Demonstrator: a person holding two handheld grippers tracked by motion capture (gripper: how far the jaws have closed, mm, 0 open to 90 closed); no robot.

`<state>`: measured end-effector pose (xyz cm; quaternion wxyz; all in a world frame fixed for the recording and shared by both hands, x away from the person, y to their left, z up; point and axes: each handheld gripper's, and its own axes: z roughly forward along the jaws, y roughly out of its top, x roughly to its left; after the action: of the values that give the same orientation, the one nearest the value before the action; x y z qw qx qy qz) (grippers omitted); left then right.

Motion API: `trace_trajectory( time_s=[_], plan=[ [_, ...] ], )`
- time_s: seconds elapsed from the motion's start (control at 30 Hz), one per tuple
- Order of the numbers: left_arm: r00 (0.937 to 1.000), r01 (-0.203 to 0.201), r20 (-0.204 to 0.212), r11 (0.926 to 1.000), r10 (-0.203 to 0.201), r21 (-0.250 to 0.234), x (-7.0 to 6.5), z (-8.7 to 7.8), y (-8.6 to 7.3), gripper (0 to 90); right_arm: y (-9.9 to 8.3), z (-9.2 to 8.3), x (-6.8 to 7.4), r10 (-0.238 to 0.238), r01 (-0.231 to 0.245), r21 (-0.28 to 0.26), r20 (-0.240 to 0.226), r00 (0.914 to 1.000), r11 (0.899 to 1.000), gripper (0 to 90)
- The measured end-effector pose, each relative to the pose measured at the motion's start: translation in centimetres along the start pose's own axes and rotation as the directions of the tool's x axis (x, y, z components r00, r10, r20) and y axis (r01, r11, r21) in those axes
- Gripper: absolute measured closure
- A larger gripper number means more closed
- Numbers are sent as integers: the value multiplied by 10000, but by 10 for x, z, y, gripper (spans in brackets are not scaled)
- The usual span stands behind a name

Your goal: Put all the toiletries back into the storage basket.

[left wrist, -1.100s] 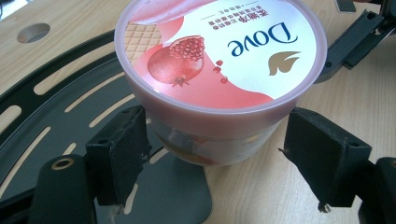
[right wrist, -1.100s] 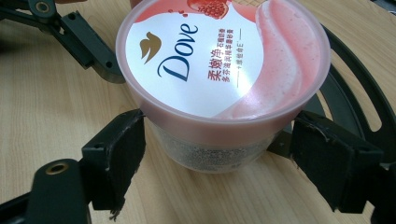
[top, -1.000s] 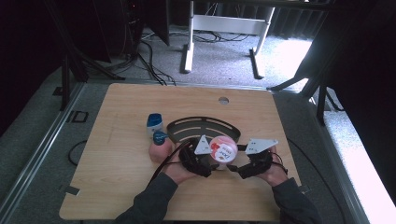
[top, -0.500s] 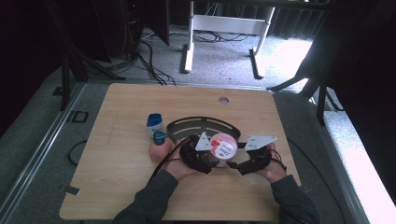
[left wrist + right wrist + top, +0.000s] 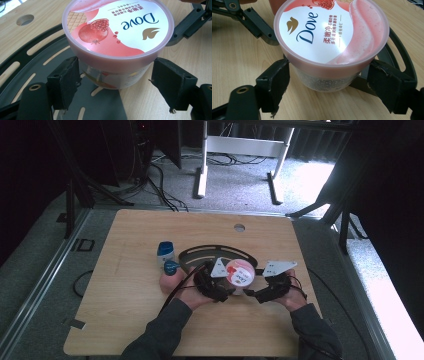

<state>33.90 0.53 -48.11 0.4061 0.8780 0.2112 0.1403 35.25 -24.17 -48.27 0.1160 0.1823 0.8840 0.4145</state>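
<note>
The Dove tub [image 5: 238, 274], pink-lidded and printed with a pomegranate, is taken as the reference. It is seen standing upright at the near edge of the black slotted bracket [image 5: 200, 254], partly on it and partly on the wooden table [image 5: 125, 320].

The left gripper [image 5: 223, 292] is set at the tub's near left side. In the left gripper view its jaws are spread on either side of the tub [image 5: 117, 37] below the lid; one pad [image 5: 66, 77] is at the wall, the other is held just clear.

The right gripper [image 5: 254, 294] is set at the near right side. Its jaws are likewise spread around the tub [image 5: 332, 40]; contact cannot be told.

A blue-capped bottle [image 5: 165, 251] and a pink container [image 5: 170, 276] are placed left of the tub.
</note>
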Motion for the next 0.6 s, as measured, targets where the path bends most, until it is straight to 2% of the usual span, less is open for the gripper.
trace_trajectory(
  time_s=[0.6],
  plan=[
    [10000,-86,-38,9998,87,175,10,10,10,236,3,0,-14,44,-47,206,177,9998,9998,185]
  ],
)
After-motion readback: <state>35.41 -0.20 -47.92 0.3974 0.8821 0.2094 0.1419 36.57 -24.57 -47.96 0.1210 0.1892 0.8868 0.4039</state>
